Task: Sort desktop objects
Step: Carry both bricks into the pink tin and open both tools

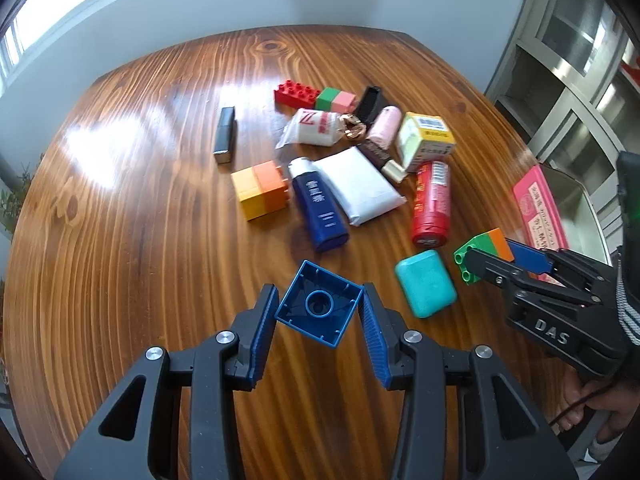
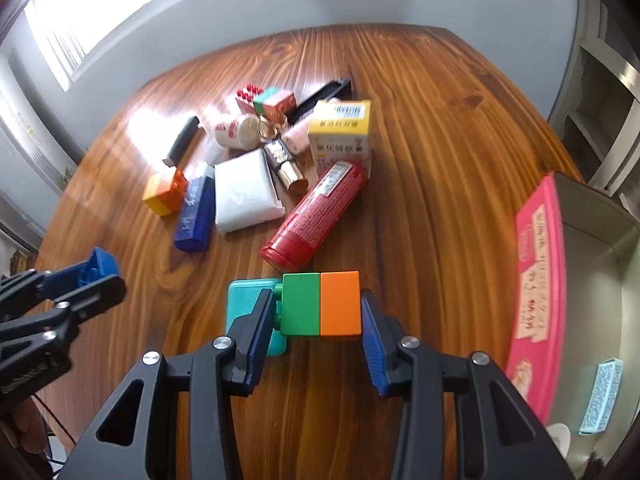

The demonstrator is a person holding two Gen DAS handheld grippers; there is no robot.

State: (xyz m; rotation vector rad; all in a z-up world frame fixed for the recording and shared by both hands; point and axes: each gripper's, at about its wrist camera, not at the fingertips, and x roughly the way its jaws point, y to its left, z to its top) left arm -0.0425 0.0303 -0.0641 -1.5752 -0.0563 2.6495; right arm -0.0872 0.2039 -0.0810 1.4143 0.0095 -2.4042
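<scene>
My left gripper (image 1: 320, 308) is shut on a hollow blue brick (image 1: 318, 305), its open underside facing the camera, held above the wooden table (image 1: 140, 240). It also shows in the right wrist view (image 2: 98, 268). My right gripper (image 2: 320, 306) is shut on a green and orange brick (image 2: 320, 305), above a teal case (image 2: 244, 300). In the left wrist view the green and orange brick (image 1: 482, 252) sits in the right gripper (image 1: 492, 260) beside the teal case (image 1: 425, 283).
A pile lies mid-table: yellow and orange brick (image 1: 260, 190), blue bottle (image 1: 319, 204), white packet (image 1: 360, 186), red bottle (image 1: 432, 204), yellow box (image 1: 426, 140), red brick (image 1: 296, 94), dark stick (image 1: 225, 135). A pink-sided box (image 2: 540, 292) stands at the right edge.
</scene>
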